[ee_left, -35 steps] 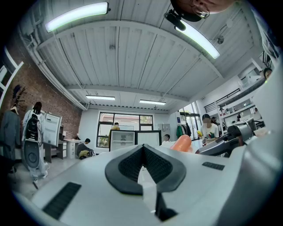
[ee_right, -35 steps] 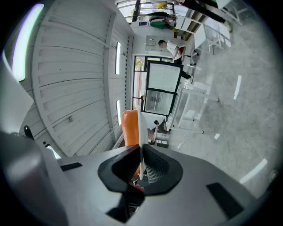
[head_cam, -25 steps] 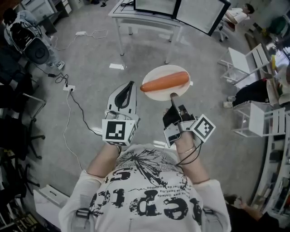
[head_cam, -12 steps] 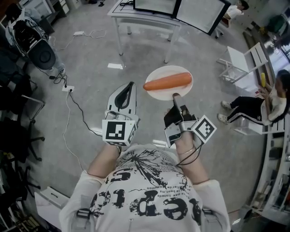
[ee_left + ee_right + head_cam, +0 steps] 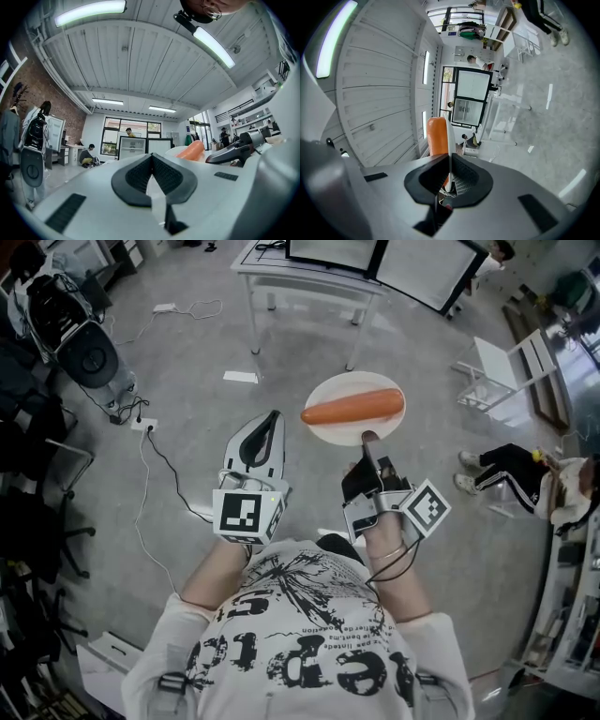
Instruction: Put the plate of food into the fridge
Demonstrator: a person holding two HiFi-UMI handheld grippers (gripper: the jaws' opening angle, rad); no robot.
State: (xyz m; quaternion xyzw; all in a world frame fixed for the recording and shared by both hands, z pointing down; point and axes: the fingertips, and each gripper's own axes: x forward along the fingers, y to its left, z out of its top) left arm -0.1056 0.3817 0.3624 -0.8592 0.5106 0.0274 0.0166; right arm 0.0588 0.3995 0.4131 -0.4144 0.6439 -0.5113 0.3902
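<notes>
Currently the white plate (image 5: 352, 385) hangs in the air over the grey floor (image 5: 187, 371), clear of any bench, level and carried only by the right gripper (image 5: 367, 439). Its jaws are closed down on the plate's near rim, and the right gripper view shows the thin rim edge-on, pinched between the two dark pads (image 5: 461, 176). A long orange piece of food (image 5: 353, 407) lies across the middle of the plate, running from its left edge to its right edge and reaching both. The left gripper (image 5: 273, 414) hovers just to the left of the plate, apart from it, and points the same way forward; in the left gripper view its jaws are pressed together with nothing between them, and the orange food and the right gripper show off to its right side. Beyond the plate stands a white table (image 5: 309, 279) with dark screens on top, well apart from the grippers. A black cable (image 5: 155, 460) trails across the floor on the left from a white power strip (image 5: 142, 424), and a round black fan-like device (image 5: 94, 357) stands near it. At the far right edge a seated person (image 5: 525, 474) is partly visible beside a white chair (image 5: 502, 367)
</notes>
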